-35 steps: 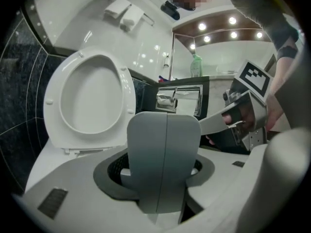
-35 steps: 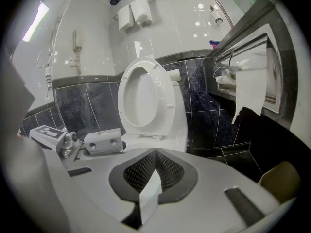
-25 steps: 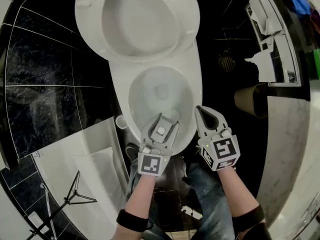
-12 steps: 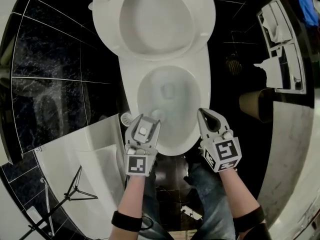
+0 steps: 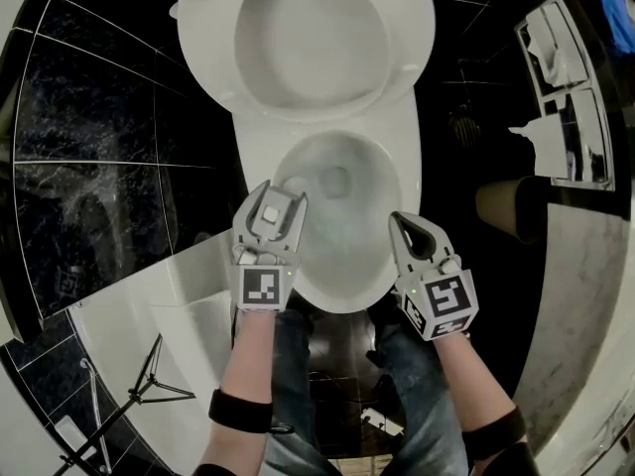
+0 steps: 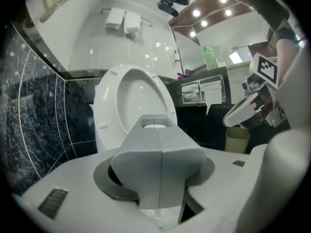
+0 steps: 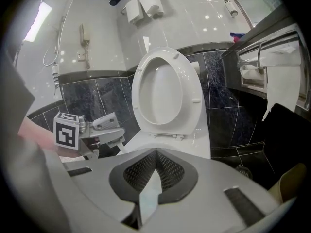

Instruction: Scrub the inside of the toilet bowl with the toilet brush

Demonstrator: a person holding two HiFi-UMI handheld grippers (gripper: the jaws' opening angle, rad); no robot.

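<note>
The room is a bathroom with black marbled tiles (image 5: 99, 117) on the floor and lower walls and glossy white wall above. The toilet bowl (image 5: 342, 291) sits at the centre, with its seat and lid (image 5: 308, 38) raised at the far side. To the right are a toilet paper holder (image 5: 561, 97) with a torn sheet hanging and a tan waste bin (image 5: 506, 206).

Both forearms reach in from the near edge, one on each side of the bowl. The left hand-held gripper (image 5: 282, 194) is over the bowl's left rim, pointing far, marker cube up. It pinches the white handle of the toilet brush (image 5: 270, 212), which runs down into the bowl — the brush head itself is not clear. The right hand-held gripper (image 5: 401, 222) is at the bowl's right rim, tilted slightly down, its jaws pressed together with nothing between them.
</note>
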